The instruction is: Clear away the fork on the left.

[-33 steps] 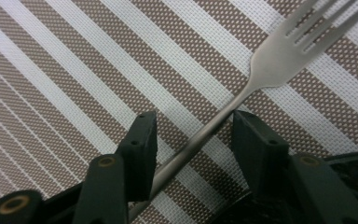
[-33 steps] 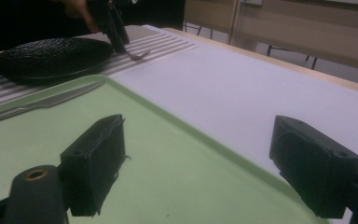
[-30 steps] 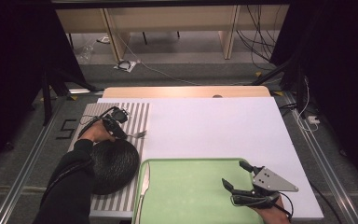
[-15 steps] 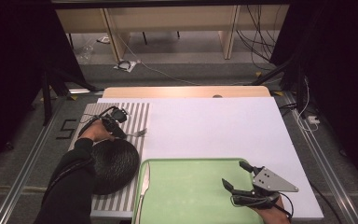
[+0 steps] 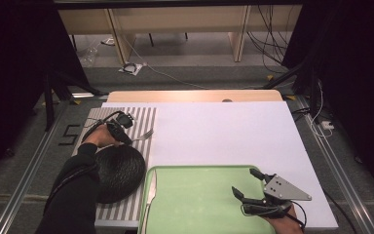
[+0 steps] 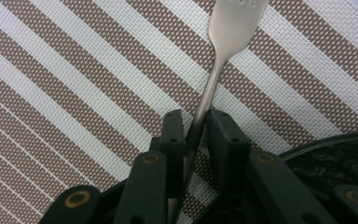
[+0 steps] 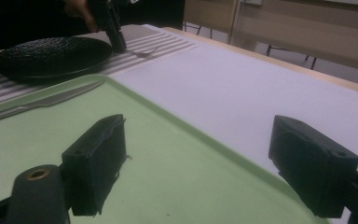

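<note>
Fork (image 5: 145, 135) lies on the striped placemat (image 5: 141, 119) at the far left of the bench (image 5: 224, 131) in the high view, its tines pointing right toward the white sheet. The left hand-held gripper (image 5: 125, 136) sits over the handle end, with the person's hand (image 5: 100, 137) behind it. A black plate (image 5: 119, 170) rests on the placemat just near of that hand. At the near edge lies a green tray (image 5: 195, 195) with a knife (image 5: 151, 192) along its left rim. The right hand-held gripper (image 5: 248, 187) hovers over the tray's right part, jaws spread wide with nothing between them.

In the left gripper view, the fork (image 6: 223, 51) runs up and away across the brown and white stripes of the placemat (image 6: 74, 84). Its thin handle passes between the two black jaws of the left hand-held gripper (image 6: 196, 122), which have just been closing and now stand narrow against the handle on both sides. The black plate (image 6: 335, 154) edges in at the lower right.

In the right gripper view, the right hand-held gripper (image 7: 196, 149) stands wide open above the green tray (image 7: 168, 154). The knife (image 7: 42, 103) lies at the tray's far left, the black plate (image 7: 51, 56) beyond it, and the left hand-held gripper (image 7: 119, 44) stands tip-down at the fork (image 7: 147, 52).
</note>
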{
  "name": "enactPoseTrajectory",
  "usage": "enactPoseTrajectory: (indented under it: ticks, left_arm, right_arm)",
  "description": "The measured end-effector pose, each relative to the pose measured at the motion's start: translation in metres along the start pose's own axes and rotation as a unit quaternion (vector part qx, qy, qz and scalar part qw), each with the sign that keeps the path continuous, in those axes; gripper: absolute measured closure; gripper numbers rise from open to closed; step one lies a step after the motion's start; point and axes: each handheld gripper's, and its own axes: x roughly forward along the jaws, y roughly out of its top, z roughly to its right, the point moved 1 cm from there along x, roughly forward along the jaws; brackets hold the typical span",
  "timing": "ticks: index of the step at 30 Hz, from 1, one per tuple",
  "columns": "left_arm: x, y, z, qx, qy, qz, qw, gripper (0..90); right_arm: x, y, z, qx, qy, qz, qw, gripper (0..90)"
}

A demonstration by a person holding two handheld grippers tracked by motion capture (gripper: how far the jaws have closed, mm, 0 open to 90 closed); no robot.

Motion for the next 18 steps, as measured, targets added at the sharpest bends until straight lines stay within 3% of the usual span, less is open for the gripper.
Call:
enactPoseTrajectory:
  ticks: [7, 12, 18]
  left_arm:
    - [0.0003, 0.0016, 0.003, 0.017, -0.001, -0.004, 0.9998, 81.6]
    - [0.0, 0.0023, 0.0035, 0.015, 0.001, -0.006, 0.9999, 83.5]
    - [-0.0009, 0.0037, 0.0018, 0.011, 0.03, -0.001, 0.9995, 83.9]
  right_arm:
    - [-0.0001, 0.0001, -0.0003, 0.0, 0.001, -0.001, 1.0, 19.8]
    - [0.0008, -0.0001, -0.0005, 0.001, 0.001, 0.001, 1.0, 19.8]
    - [0.001, 0.0, -0.0008, 0.001, 0.001, 0.001, 1.0, 19.8]
